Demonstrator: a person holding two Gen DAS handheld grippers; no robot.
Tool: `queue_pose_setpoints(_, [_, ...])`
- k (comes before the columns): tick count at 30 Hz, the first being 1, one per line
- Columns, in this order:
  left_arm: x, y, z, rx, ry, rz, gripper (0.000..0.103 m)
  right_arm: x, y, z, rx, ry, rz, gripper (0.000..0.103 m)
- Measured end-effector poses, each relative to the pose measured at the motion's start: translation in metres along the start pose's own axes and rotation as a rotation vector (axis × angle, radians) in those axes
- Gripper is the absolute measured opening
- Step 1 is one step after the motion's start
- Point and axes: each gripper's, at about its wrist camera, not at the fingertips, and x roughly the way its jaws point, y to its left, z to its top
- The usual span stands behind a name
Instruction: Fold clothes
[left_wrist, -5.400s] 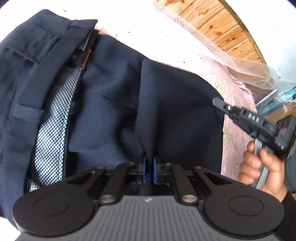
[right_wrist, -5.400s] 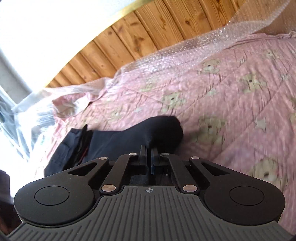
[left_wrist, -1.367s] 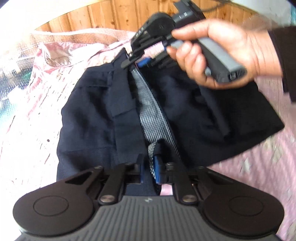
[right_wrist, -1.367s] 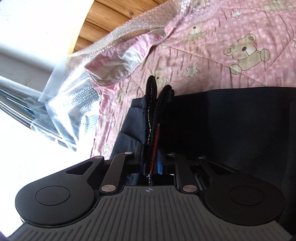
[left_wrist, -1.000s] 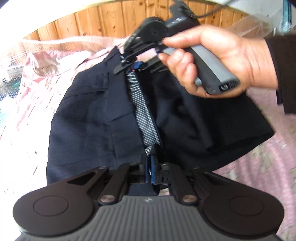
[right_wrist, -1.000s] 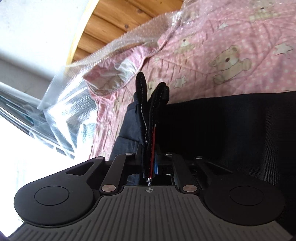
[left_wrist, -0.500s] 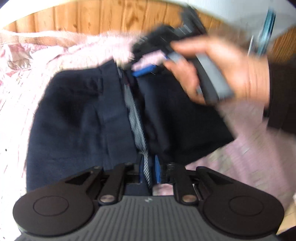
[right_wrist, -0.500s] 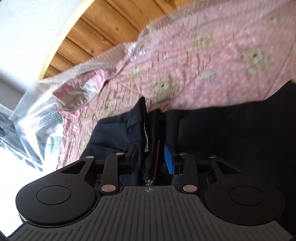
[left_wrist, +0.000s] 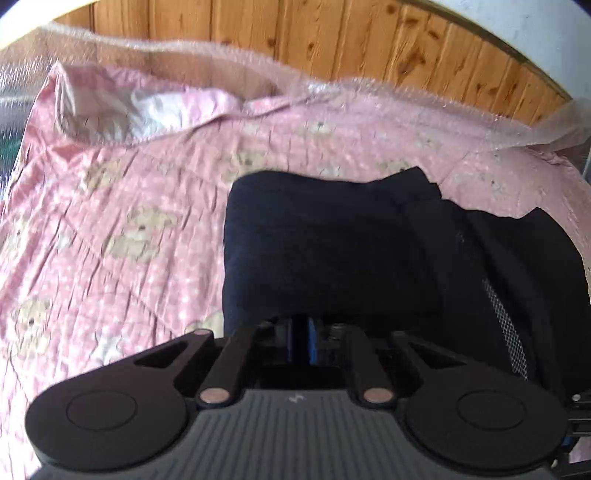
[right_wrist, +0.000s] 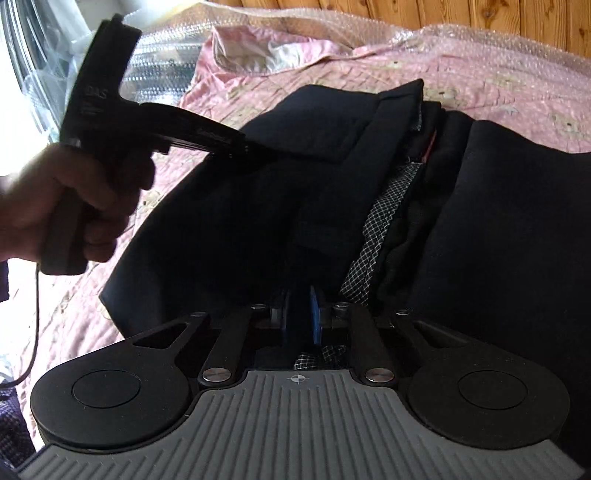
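While white "DAS" lettering (right_wrist: 96, 93) marks the left gripper (right_wrist: 258, 153), both it and the right gripper (right_wrist: 299, 321), jaws just narrowing, pinch the navy trousers (right_wrist: 498, 229) on the bed (right_wrist: 498, 85).

trousers (right_wrist: 517, 229): dark navy | trouser lining (right_wrist: 384, 221): black-and-white small check | quilt (left_wrist: 122, 236): pink, white dots, beige teddy bears and stars | wall panelling (left_wrist: 332, 40): orange-brown knotty wood | gripper pads (right_wrist: 314, 321): blue | gripper bodies: black, ribbed grey top
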Motion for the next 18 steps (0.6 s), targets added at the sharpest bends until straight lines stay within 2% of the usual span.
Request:
queue_pose_setpoints(1, [-0.007,0.0,0.001,0.008,0.002,-0.002,0.01,-0.008,0.001,0.002,0.013,0.001,-0.023,0.019])
queue_pose_setpoints(3, [-0.032,0.0,-0.002,-0.01,-0.048,-0.066,0.013,-0.03,0.005,0.004,0.004,-0.049,-0.041,0.021])
queue_pose_setpoints(5, [-0.033,-0.001,-0.011,-0.011,-0.015,-0.088,0.017,-0.042,0.006,0.001,0.008,-0.057,-0.054,0.021])
queue_pose_setpoints(7, [-0.02,0.0,-0.024,-0.012,0.061,-0.085,0.016,-0.031,-0.001,-0.011,0.056,0.007,-0.073,0.023])
queue_pose_setpoints(8, [-0.015,0.001,-0.031,-0.021,0.067,-0.083,0.014,-0.021,-0.009,-0.019,0.09,0.045,-0.085,0.023])
queue_pose_setpoints(10, [-0.017,-0.001,-0.028,-0.013,0.086,-0.081,0.013,-0.029,-0.022,-0.023,0.178,0.015,-0.067,0.025])
queue_pose_setpoints(11, [-0.021,-0.003,-0.024,-0.016,0.098,-0.082,0.013,-0.041,-0.028,-0.02,0.227,0.003,-0.087,0.028])
queue_pose_setpoints(12, [-0.027,-0.004,-0.017,-0.026,0.091,-0.094,0.015,-0.058,-0.034,-0.018,0.254,-0.044,-0.105,0.033])
queue_pose_setpoints(13, [-0.035,-0.007,-0.011,-0.03,0.074,-0.109,0.019,-0.074,-0.05,-0.02,0.298,-0.084,-0.147,0.04])
queue_pose_setpoints(14, [-0.042,-0.012,-0.004,-0.027,0.062,-0.118,0.026,-0.091,-0.065,-0.023,0.342,-0.124,-0.188,0.058])
queue_pose_setpoints(15, [-0.049,-0.02,0.004,-0.024,0.053,-0.13,0.031,-0.107,-0.081,-0.025,0.387,-0.165,-0.229,0.069])
queue_pose_setpoints(16, [-0.053,-0.031,0.011,-0.02,0.049,-0.147,0.044,-0.122,-0.097,-0.028,0.432,-0.201,-0.272,0.073])
queue_pose_setpoints(17, [-0.056,-0.043,0.018,-0.016,0.048,-0.165,0.053,-0.127,-0.119,-0.035,0.479,-0.199,-0.32,0.073])
queue_pose_setpoints(18, [-0.059,-0.055,0.025,-0.011,0.047,-0.183,0.055,-0.125,-0.137,-0.042,0.506,-0.175,-0.331,0.073])
